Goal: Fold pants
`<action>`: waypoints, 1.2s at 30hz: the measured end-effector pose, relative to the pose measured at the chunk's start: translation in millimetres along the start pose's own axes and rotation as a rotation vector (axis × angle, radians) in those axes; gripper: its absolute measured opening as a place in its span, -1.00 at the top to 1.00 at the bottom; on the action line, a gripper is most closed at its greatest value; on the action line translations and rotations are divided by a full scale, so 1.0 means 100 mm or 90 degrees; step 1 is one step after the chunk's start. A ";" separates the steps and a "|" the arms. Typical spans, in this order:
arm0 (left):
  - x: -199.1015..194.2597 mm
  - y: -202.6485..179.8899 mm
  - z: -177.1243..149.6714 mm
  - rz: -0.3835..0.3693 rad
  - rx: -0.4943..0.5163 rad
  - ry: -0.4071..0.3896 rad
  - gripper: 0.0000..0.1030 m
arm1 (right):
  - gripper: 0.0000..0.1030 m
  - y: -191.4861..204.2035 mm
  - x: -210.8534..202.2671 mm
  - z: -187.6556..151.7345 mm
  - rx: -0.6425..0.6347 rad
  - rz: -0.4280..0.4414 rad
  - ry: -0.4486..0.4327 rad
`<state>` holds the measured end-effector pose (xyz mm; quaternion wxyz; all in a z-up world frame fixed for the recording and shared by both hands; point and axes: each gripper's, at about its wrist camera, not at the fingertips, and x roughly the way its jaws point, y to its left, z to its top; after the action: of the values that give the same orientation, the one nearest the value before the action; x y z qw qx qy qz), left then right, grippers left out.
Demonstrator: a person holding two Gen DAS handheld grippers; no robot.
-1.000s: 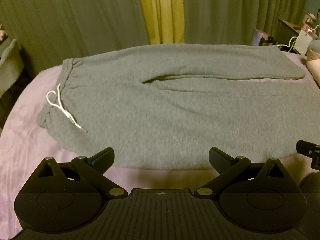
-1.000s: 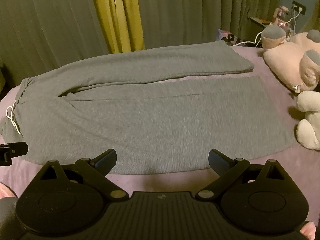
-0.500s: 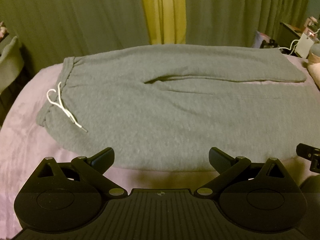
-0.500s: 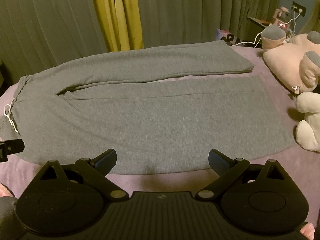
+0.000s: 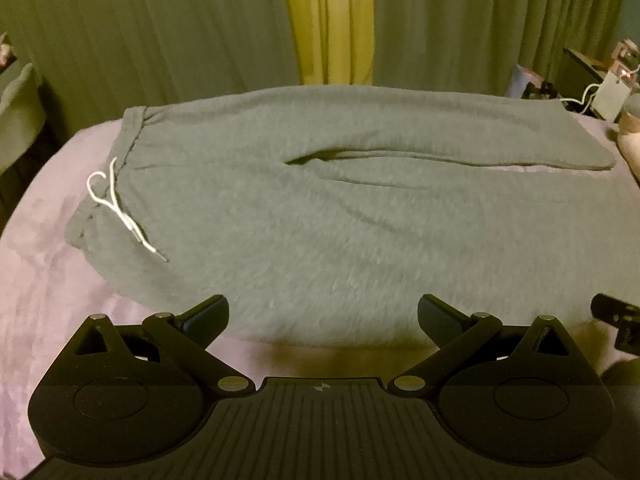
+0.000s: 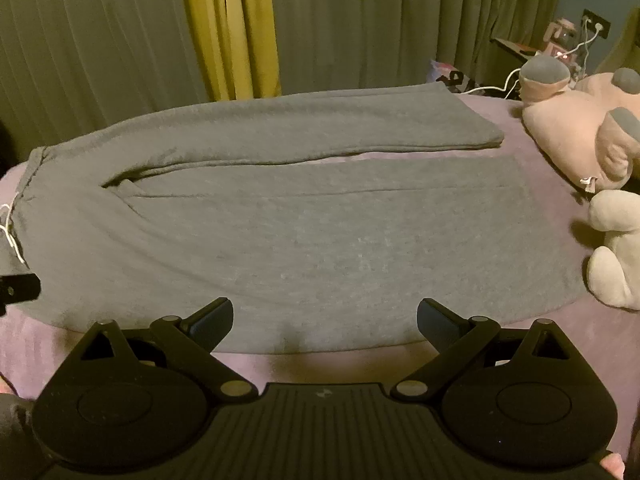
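Note:
Grey sweatpants (image 5: pixel 320 208) (image 6: pixel 300 232) lie flat across a purple bed (image 5: pixel 48 264) (image 6: pixel 580 328), waistband to the left, both legs stretched to the right. A white drawstring (image 5: pixel 120 212) (image 6: pixel 10 236) trails over the waistband. My left gripper (image 5: pixel 322 314) is open, hovering at the near edge of the pants below the hip. My right gripper (image 6: pixel 325 316) is also open, at the near edge of the nearer leg. Nothing is held between either pair of fingers. Each gripper's tip shows at the border of the other's view.
Plush toys, one pink (image 6: pixel 580 128) and one pale (image 6: pixel 616 252), sit on the bed's right side by the leg cuffs. Green and yellow curtains (image 5: pixel 328 20) hang close behind the bed. A side table with cables and a charger (image 5: pixel 608 92) stands at the far right.
Both grippers have drifted slightly rightward and a touch closer along the near edge of the pants. The pants have not moved and both grippers remain open.

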<state>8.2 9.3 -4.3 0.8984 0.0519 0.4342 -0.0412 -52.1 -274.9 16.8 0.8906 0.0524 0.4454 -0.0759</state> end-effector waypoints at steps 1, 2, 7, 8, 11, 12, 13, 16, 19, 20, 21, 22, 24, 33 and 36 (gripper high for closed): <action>0.01 0.00 0.00 0.001 0.000 0.002 -1.00 | -0.92 0.00 0.02 0.00 -0.001 -0.003 0.003; 0.04 0.00 0.00 0.000 -0.001 0.009 -1.00 | -0.91 0.01 0.05 0.00 -0.002 -0.005 0.007; 0.16 0.00 0.04 0.004 -0.005 0.023 -1.00 | -0.92 -0.01 0.17 0.00 -0.001 -0.008 0.021; 0.18 0.01 0.06 0.013 -0.012 0.018 -1.00 | -0.92 -0.01 0.20 0.00 -0.004 -0.008 0.023; 0.21 0.05 0.15 0.039 -0.034 -0.020 -1.00 | -0.91 -0.02 0.33 0.03 -0.019 0.011 0.028; 0.24 0.08 0.22 0.049 -0.047 -0.037 -1.00 | -0.91 -0.03 0.39 0.06 -0.019 0.020 0.037; 0.29 0.12 0.28 0.053 -0.059 -0.048 -1.00 | -0.91 -0.09 0.52 0.14 -0.008 0.037 0.058; 0.55 0.22 0.49 0.066 -0.108 -0.065 -1.00 | -0.91 -0.23 0.74 0.40 0.026 0.056 0.059; 0.88 0.31 0.57 0.127 -0.172 -0.113 -1.00 | -0.91 -0.39 0.97 0.89 0.078 0.045 -0.012; 1.00 0.33 0.55 0.158 -0.177 -0.133 -1.00 | -0.91 -0.43 1.05 1.04 0.100 0.047 -0.037; 1.13 0.32 0.53 0.181 -0.175 -0.143 -1.00 | -0.91 -0.48 1.15 1.20 0.126 0.061 -0.071; 1.24 0.31 0.49 0.207 -0.170 -0.147 -1.00 | -0.91 -0.51 1.23 1.32 0.138 0.073 -0.088; 1.48 0.35 0.41 0.241 -0.164 -0.140 -1.00 | -0.91 -0.53 1.54 1.69 0.137 0.087 -0.076; 2.07 0.81 0.23 0.186 -0.261 -0.124 -1.00 | -0.91 -0.45 3.31 3.24 0.287 -0.002 0.005; 2.10 0.84 0.22 0.189 -0.263 -0.151 -1.00 | -0.91 -0.40 3.79 3.36 0.308 -0.078 0.057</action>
<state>165.1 84.1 -150.4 0.9306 -0.0746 0.3128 0.1749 428.5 -401.4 -86.8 0.8252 0.2400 0.4558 -0.2315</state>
